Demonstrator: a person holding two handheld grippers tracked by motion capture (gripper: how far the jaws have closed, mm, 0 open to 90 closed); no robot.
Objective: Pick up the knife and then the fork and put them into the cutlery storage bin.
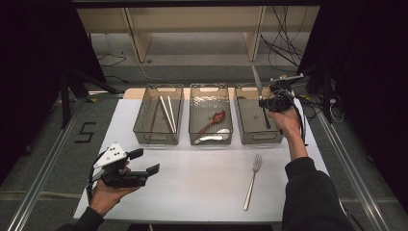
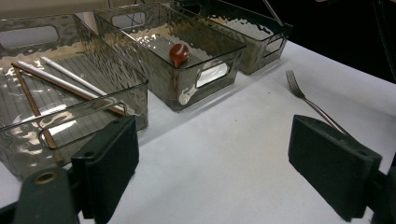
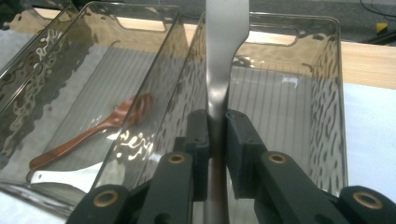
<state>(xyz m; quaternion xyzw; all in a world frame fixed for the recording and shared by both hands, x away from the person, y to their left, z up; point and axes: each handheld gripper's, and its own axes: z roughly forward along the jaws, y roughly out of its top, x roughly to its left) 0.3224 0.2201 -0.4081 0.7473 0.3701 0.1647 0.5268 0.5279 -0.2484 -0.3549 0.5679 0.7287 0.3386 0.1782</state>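
The counter [image 1: 202, 178] is covered in white, and three clear bins are set in a row at its far side. Over the right bin [image 1: 252, 132] a knife [image 3: 223, 51] is held upright, clenched by the right tongs [image 3: 216, 135]. The left tongs [image 1: 144, 161] are kept released — jaws wide apart — above the near counter. A fork [image 1: 252, 180] is left lying on the counter.
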